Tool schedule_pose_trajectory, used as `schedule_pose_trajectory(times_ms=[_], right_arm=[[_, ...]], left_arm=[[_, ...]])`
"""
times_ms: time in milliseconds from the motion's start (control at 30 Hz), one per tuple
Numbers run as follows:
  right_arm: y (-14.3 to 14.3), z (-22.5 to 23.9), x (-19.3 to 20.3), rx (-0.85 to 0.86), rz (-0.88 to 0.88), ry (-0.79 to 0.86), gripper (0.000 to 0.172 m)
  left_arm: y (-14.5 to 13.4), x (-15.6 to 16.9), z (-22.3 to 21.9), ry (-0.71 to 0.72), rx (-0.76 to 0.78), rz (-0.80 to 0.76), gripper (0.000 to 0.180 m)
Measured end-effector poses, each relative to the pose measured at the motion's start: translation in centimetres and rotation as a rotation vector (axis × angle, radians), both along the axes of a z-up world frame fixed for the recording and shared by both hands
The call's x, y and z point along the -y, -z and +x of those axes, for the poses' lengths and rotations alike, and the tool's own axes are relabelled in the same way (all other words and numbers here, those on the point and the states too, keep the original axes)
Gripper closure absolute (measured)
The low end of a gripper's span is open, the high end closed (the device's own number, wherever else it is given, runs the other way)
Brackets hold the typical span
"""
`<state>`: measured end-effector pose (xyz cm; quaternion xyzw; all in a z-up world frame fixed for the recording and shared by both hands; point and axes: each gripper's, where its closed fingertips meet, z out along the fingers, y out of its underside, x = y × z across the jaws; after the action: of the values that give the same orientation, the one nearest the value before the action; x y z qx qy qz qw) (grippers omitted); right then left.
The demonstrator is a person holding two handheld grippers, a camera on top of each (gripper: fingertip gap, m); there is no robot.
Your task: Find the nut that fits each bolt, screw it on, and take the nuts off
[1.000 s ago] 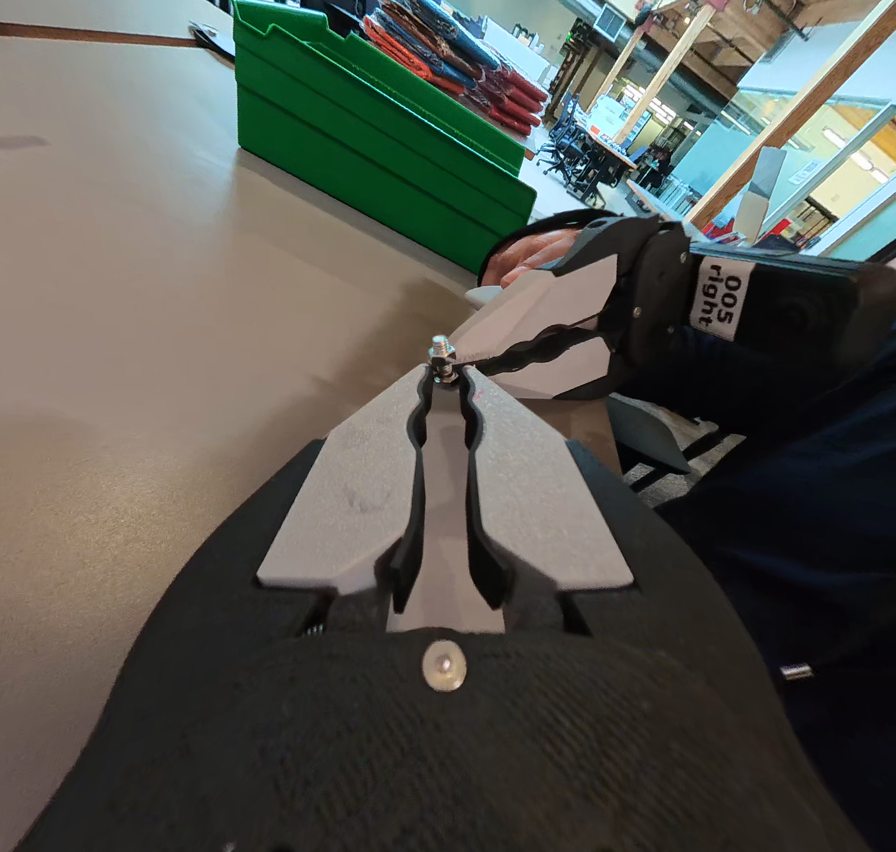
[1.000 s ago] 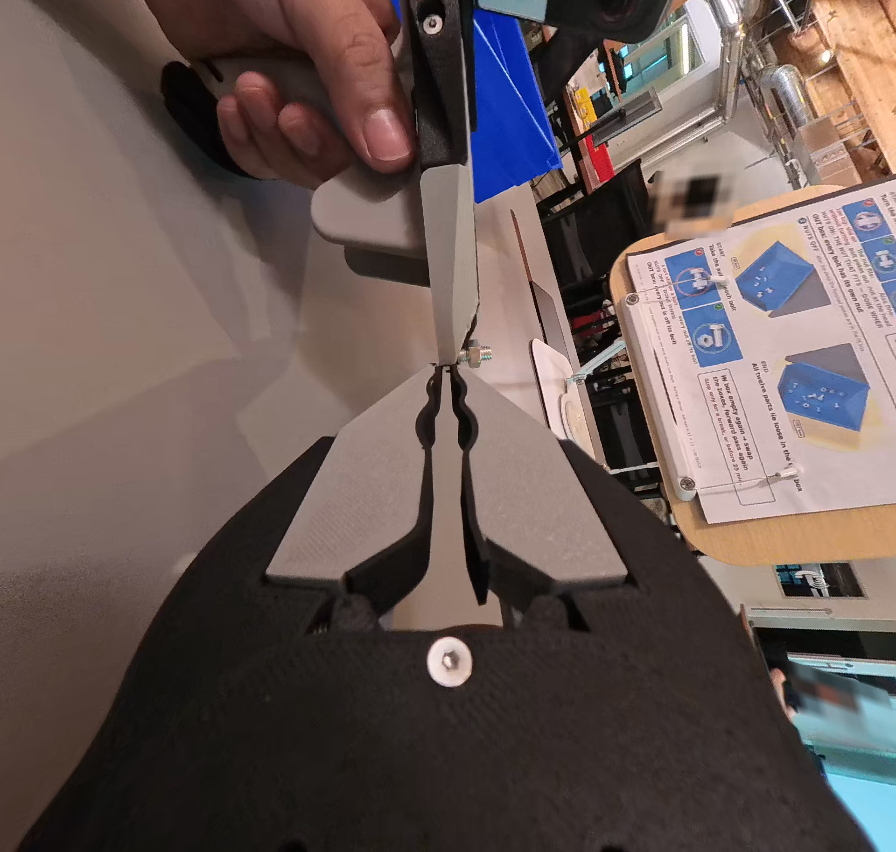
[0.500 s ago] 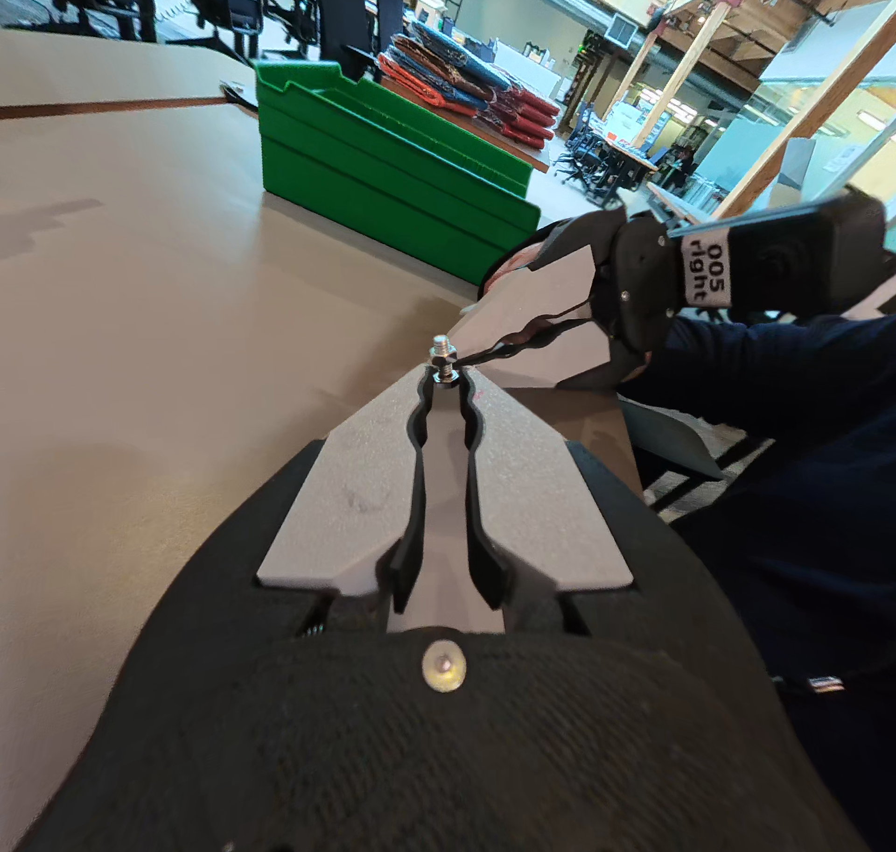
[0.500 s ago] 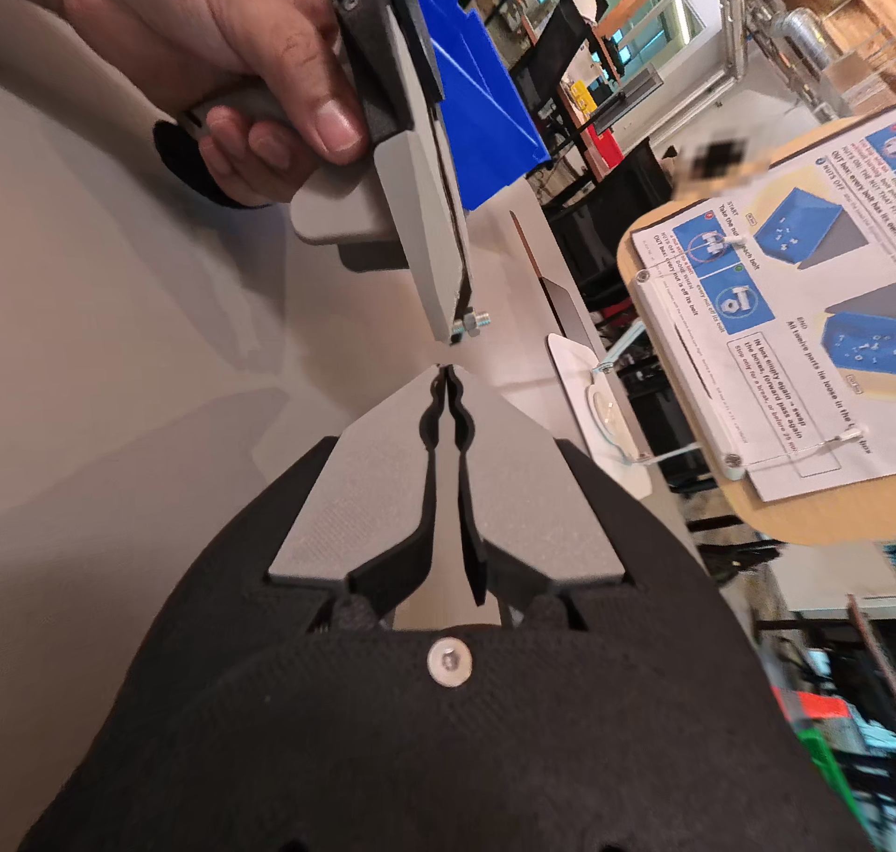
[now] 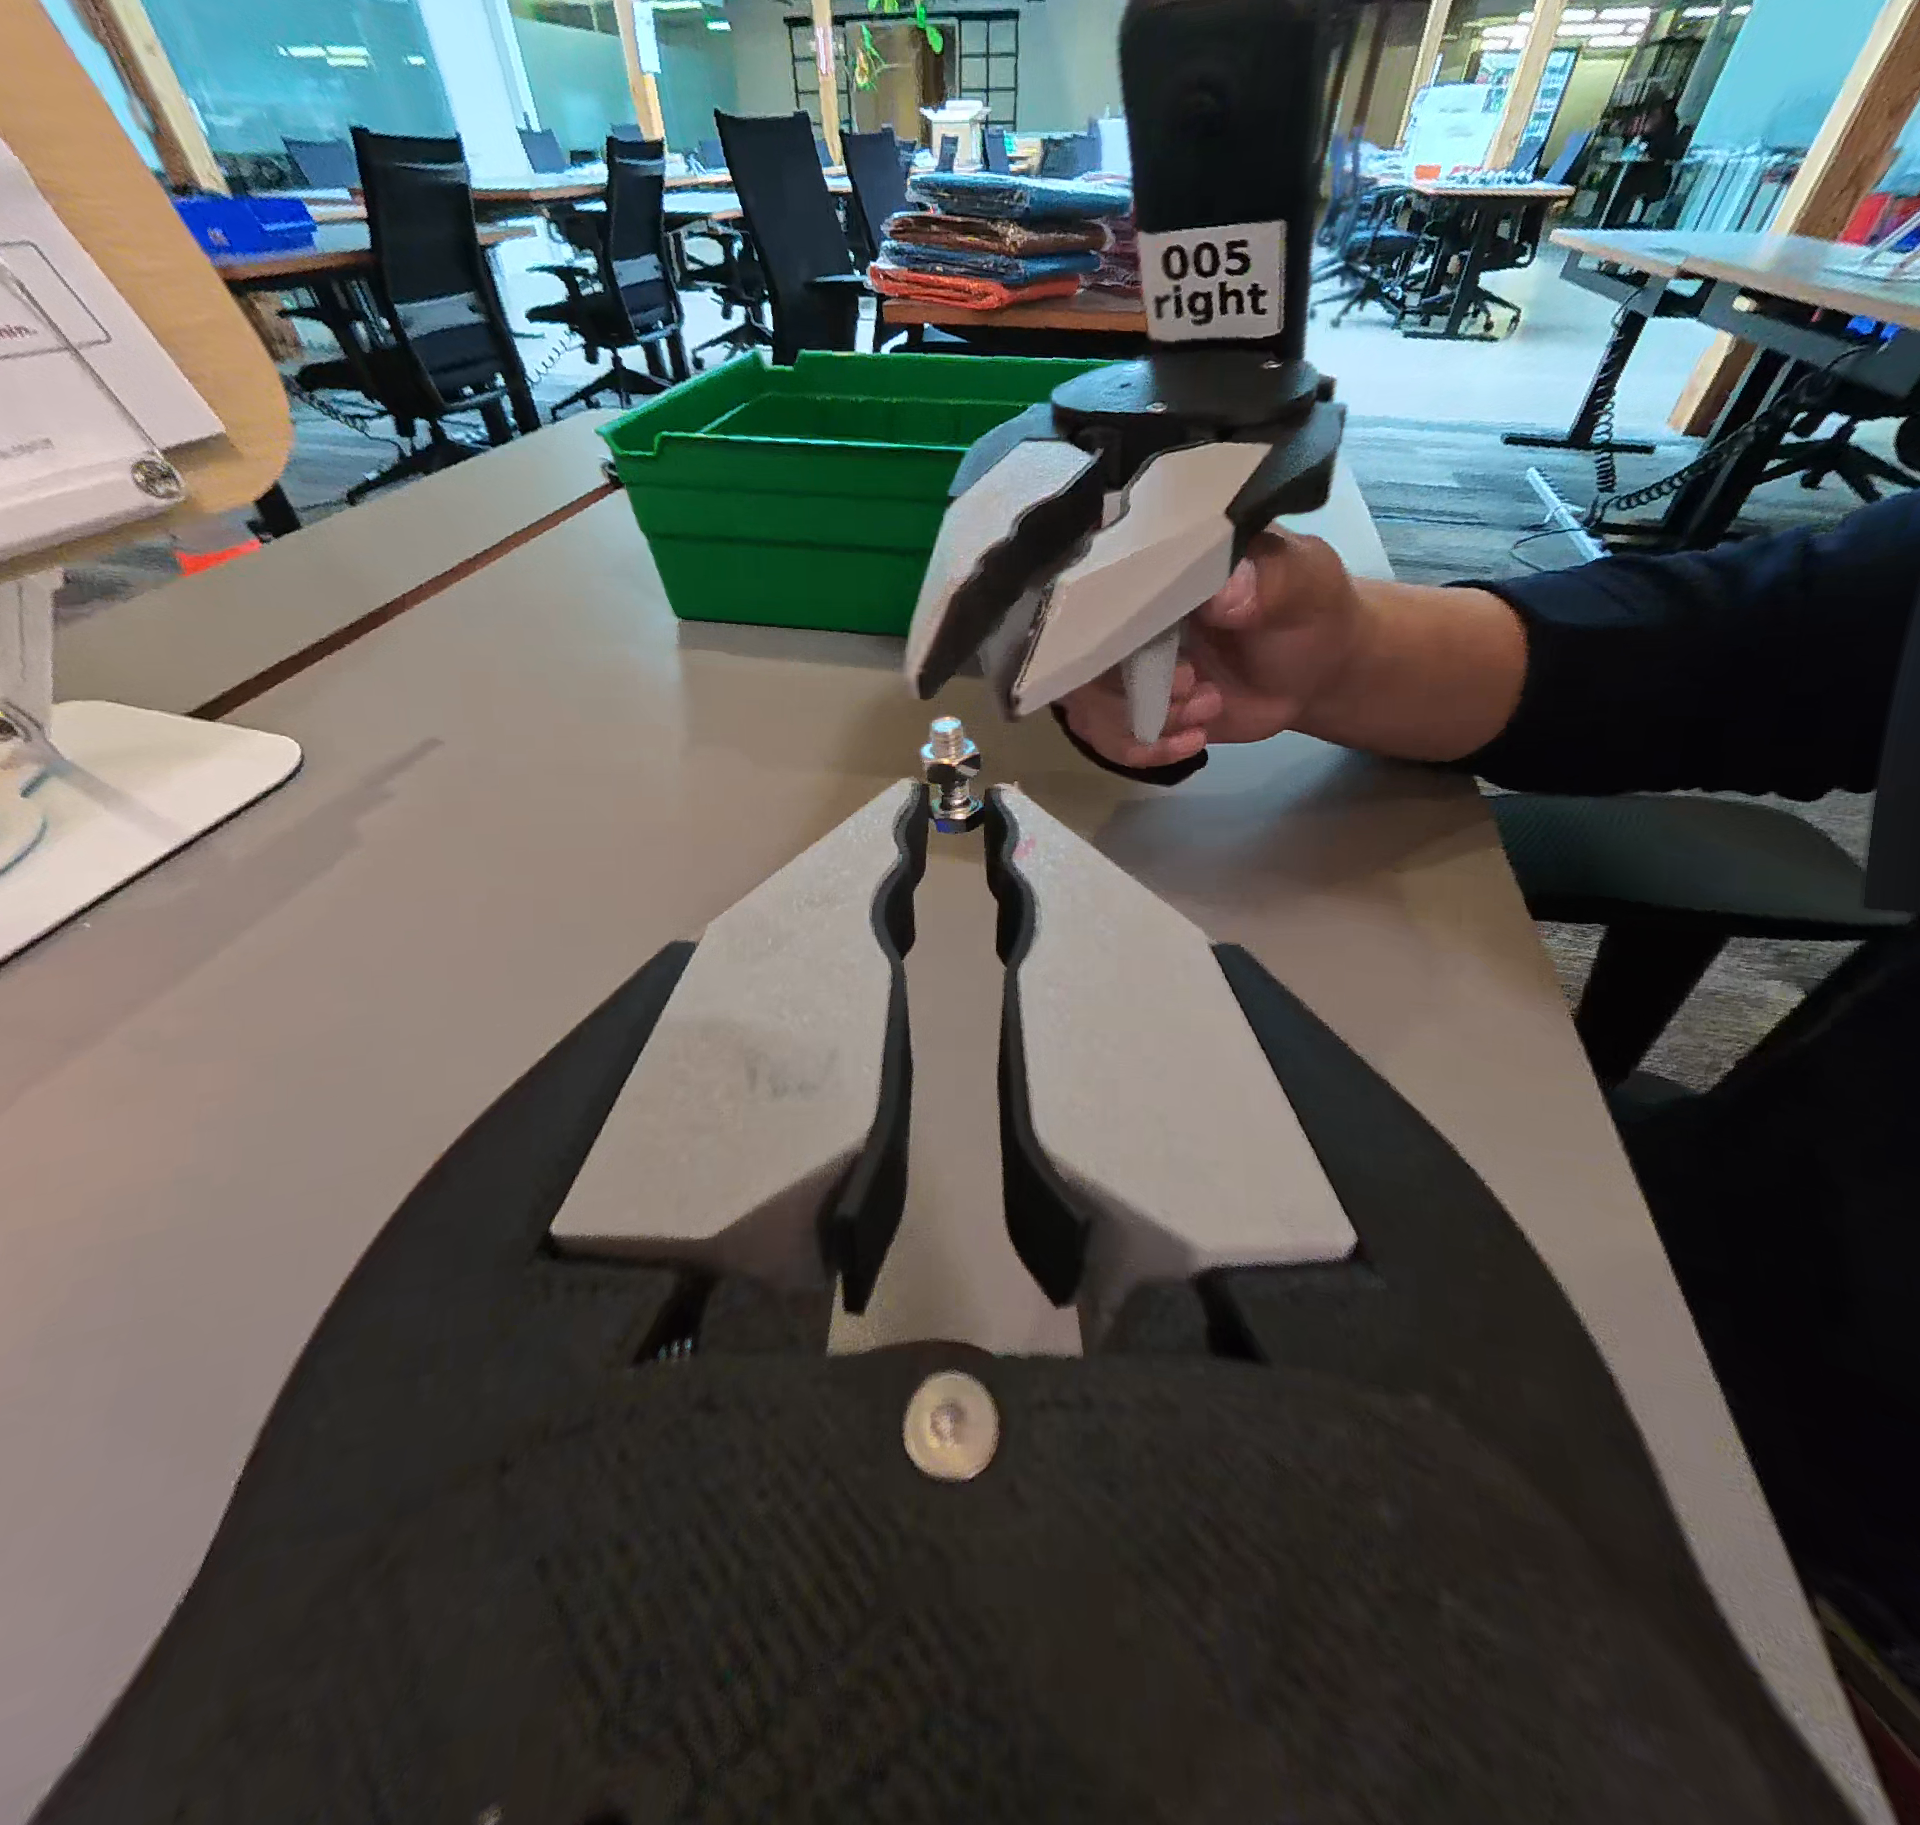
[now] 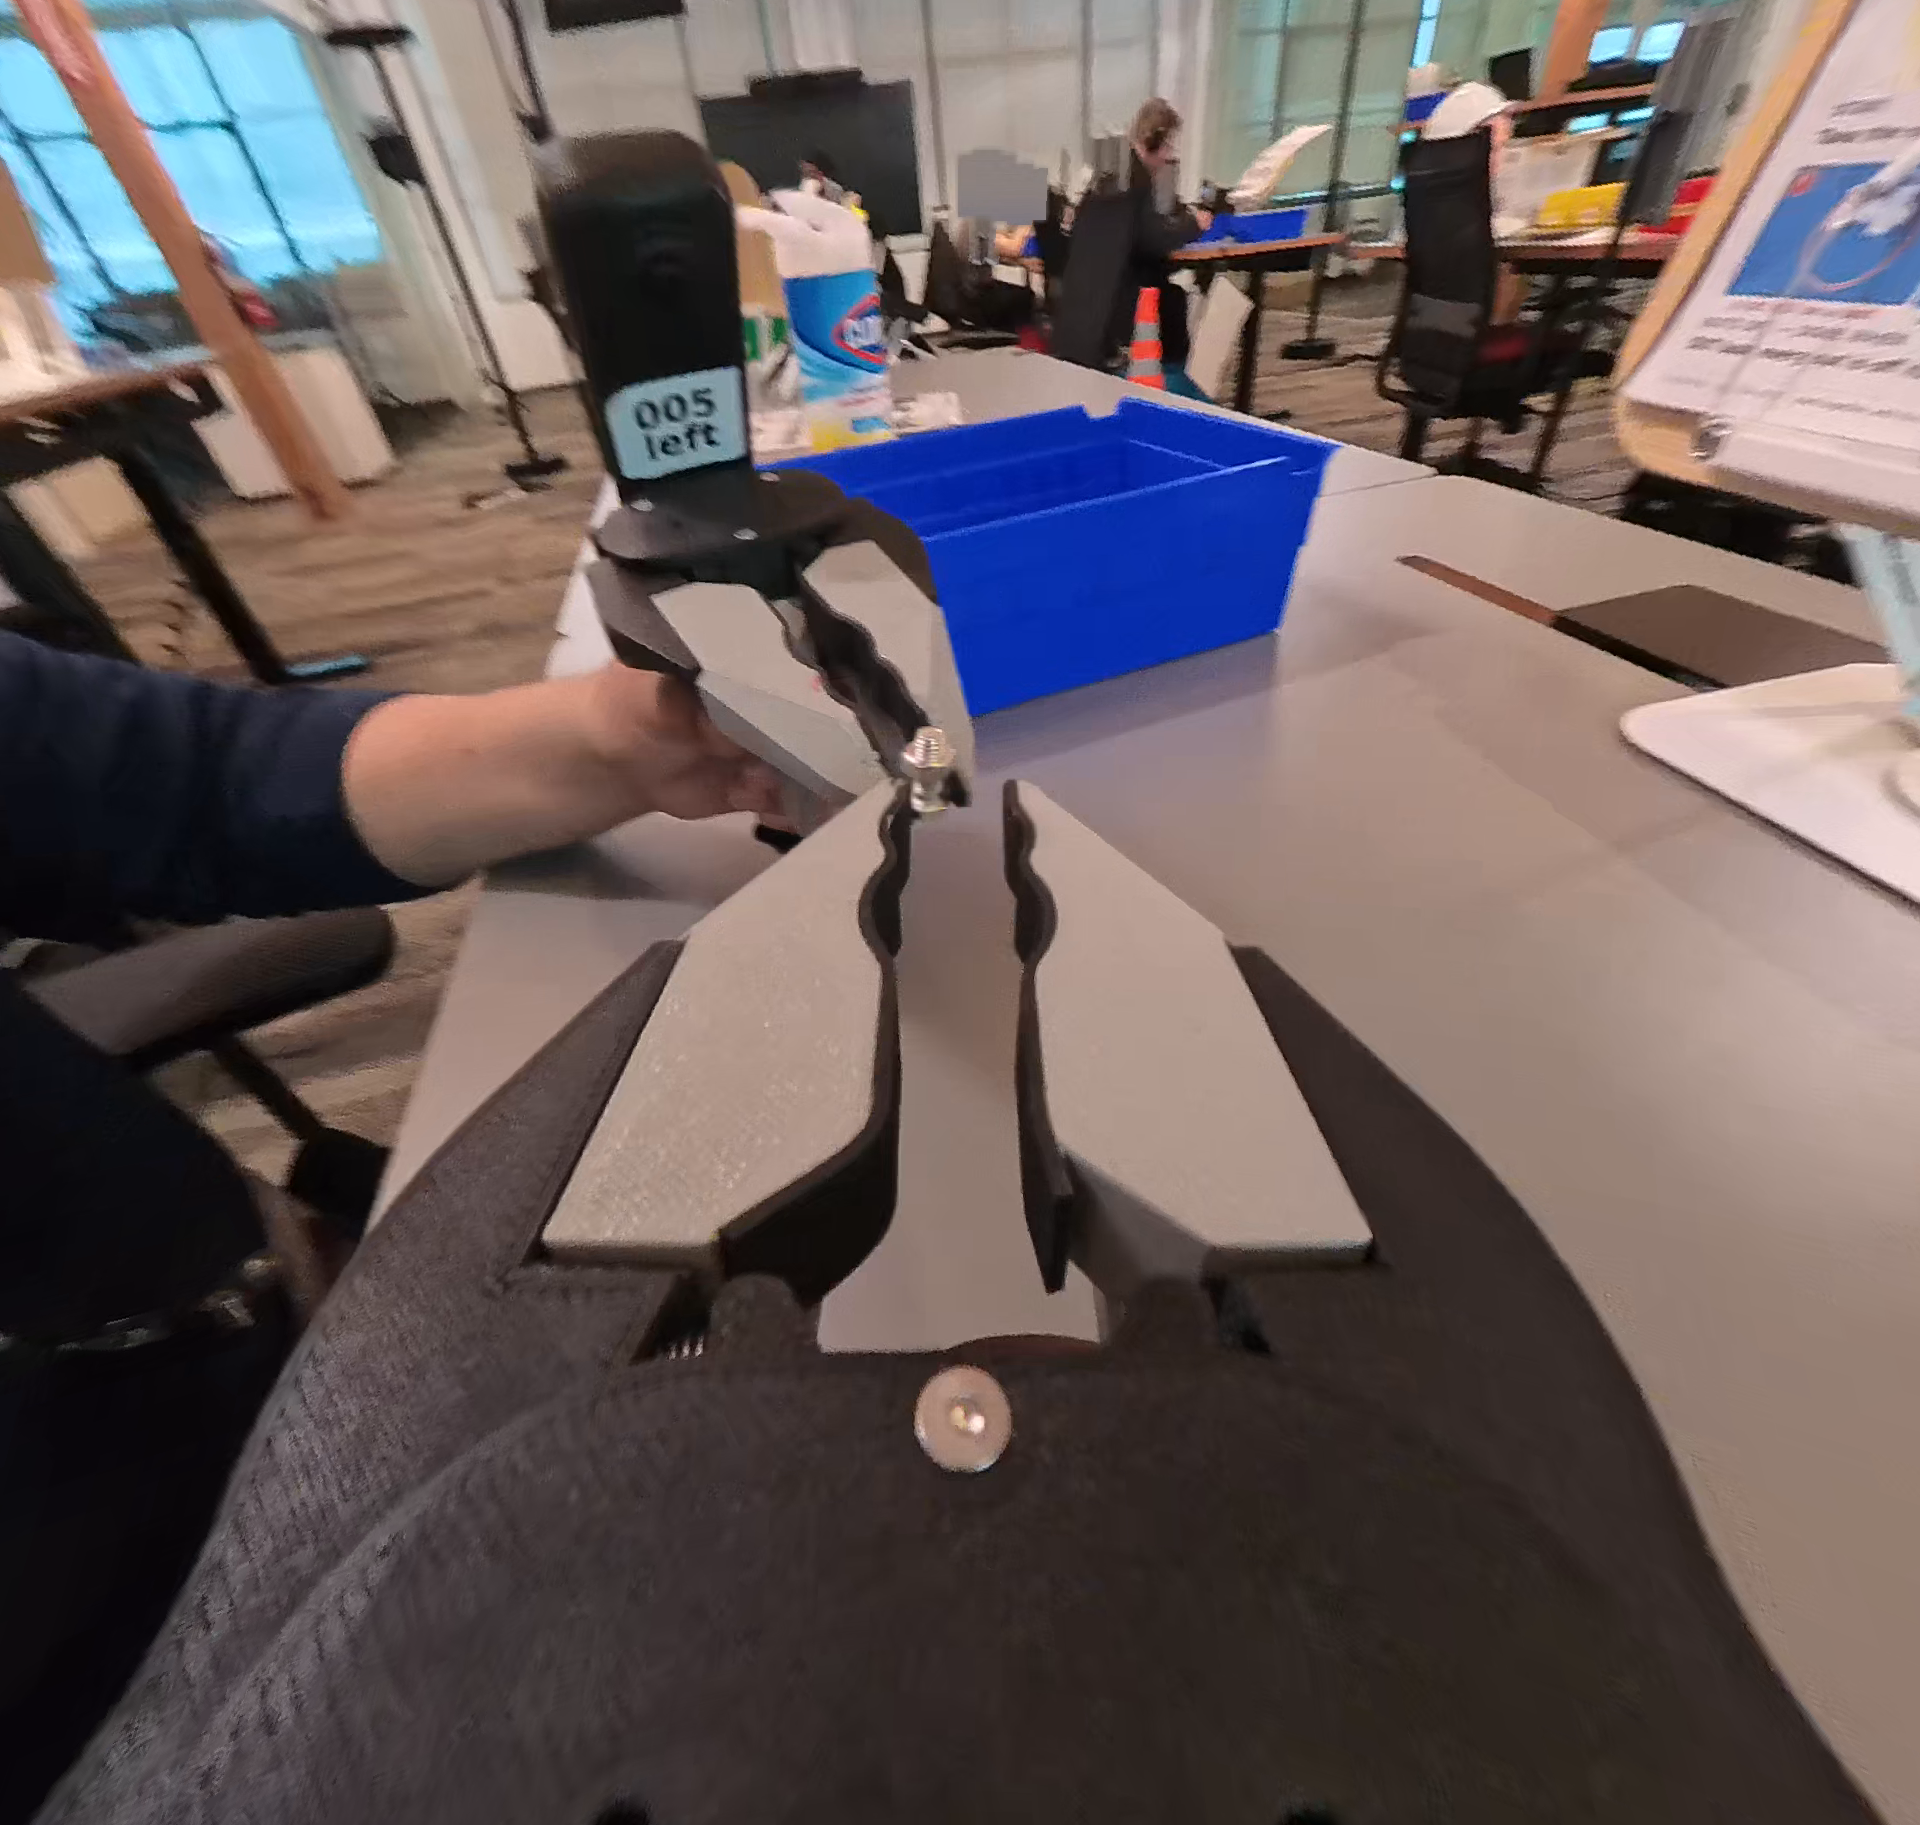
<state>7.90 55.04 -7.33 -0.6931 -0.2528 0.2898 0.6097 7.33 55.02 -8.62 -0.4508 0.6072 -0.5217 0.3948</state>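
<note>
Bolt (image 5: 951, 807) stands upright at the left gripper (image 5: 953, 807), its hex head clenched between the black wavy pads, with a silver nut (image 5: 950, 763) partway up the bright threaded shank above the grey table (image 5: 416, 840). The right gripper (image 5: 971, 679) hangs just above and beside it, fingers parted around nothing. To turn the nut well, I judge it should descend square over the shank and close on opposite hex flats; motion blur probably hides the exact thread engagement.
</note>
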Motion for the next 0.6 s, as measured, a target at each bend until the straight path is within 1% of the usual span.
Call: schedule_pose_trajectory(times_ms=[67,167,300,333,467,500,600], right_arm=[[-0.1,-0.5,0.3,-0.049,-0.036,-0.043,0.160],[-0.2,-1.2,0.4,-0.107,-0.072,-0.084,0.155],[1.4,-1.2,-0.9,-0.044,-0.123,-0.007,0.153],[1.6,-1.3,-0.9,-0.038,-0.125,-0.003,0.159],[1.5,-1.1,-0.9,-0.035,-0.117,0.004,0.161],[1.6,-0.9,-1.1,-0.033,-0.122,0.023,0.168],[1.5,-0.7,-1.1,-0.035,-0.114,0.026,0.169]], left_arm=[[0.0,-0.1,0.0,-0.020,0.008,0.044,0.172],[0.6,0.0,0.2,-0.037,-0.015,0.109,0.172],[1.1,0.5,0.6,-0.050,-0.027,0.175,0.172],[1.3,0.3,0.7,-0.066,-0.041,0.189,0.172],[1.2,0.4,0.8,-0.072,-0.031,0.198,0.172],[1.2,0.5,0.8,-0.073,-0.030,0.197,0.172],[1.1,0.5,0.9,-0.071,-0.026,0.161,0.172]])
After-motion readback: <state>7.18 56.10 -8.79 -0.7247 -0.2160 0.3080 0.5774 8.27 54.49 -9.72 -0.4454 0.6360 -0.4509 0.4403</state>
